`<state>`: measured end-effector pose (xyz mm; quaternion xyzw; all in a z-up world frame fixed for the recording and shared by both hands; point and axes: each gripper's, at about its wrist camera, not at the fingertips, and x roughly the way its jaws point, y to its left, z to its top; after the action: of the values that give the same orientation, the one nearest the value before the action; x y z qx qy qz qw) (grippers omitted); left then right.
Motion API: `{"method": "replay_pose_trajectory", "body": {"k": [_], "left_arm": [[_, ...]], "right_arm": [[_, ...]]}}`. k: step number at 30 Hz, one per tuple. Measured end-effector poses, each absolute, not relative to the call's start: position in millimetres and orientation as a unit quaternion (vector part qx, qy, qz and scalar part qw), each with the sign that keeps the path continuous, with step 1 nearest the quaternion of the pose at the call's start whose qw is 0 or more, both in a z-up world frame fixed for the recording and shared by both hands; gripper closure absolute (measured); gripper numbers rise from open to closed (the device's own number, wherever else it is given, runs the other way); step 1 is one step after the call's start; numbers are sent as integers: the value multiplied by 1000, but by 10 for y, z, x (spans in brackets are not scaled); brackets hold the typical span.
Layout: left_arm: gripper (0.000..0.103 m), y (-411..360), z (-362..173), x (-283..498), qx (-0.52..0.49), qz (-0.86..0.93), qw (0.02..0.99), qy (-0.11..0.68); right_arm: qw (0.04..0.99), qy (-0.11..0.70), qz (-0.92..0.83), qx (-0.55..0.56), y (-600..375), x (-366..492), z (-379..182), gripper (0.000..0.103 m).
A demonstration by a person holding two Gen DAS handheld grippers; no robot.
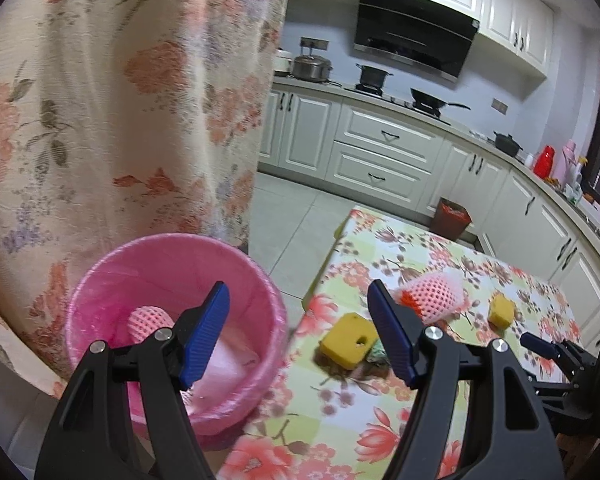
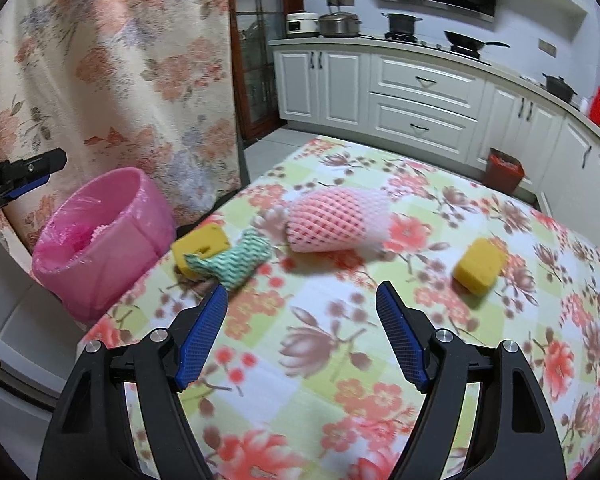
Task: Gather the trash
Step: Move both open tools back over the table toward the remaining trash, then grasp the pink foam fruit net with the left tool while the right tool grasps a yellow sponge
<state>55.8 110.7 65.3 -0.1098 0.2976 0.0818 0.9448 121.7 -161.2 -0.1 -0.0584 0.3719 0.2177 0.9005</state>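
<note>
Trash is still sitting scattered on the bench [image 2: 380, 360], which is wearing a flowery cloth: a pink foam net sleeve [image 2: 336, 222] is lying on its side around the middle, a crumpled green-and-white wrapper [image 2: 236, 258] is lying near the bench's left edge, touching a yellow sponge block [image 2: 200, 246] with a slot in it, and a second yellow sponge [image 2: 478, 266] is sitting well apart off to the right. Pink lined bin [image 1: 172, 320] is standing on the floor just beside the bench's left edge, and another pink foam net [image 1: 146, 322] is already lying inside it.

Left gripper [image 1: 298, 332] is hovering over the gap between bin and bench, fingers spread wide and pinching nothing. Right gripper [image 2: 302, 336] is hanging over the bench in front of the foam sleeve, fingers also spread and gripping nothing.

Floral curtain [image 1: 120, 100] is hanging right behind the bin, and white kitchen cabinets [image 2: 420, 92] are running along the back.
</note>
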Motion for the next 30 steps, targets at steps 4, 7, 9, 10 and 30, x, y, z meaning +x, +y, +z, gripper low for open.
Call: {"method": "replay_pose_trajectory", "body": {"k": [4,7,9,10,30], "left_arm": [[34,953,569,665,-99,67,943,309],[34,812,492,767,-92,58,941,319],[34,740,451,829,-88,51,941,323],[34,703,434,861,-85,47,940,326],[48,10,-256,1495,-92,-39,908,406]], "right_arm": [[902,376,205,-51,-1773,1252,-46,29],[904,378,194,-45,-1894,1291,-67,29],[905,379,188,-41,-1973,1314,-80,29],[906,379,184,-40,-2008,1330,-86,29],[909,396,130,-20,-2611,1716,-333,26]]}}
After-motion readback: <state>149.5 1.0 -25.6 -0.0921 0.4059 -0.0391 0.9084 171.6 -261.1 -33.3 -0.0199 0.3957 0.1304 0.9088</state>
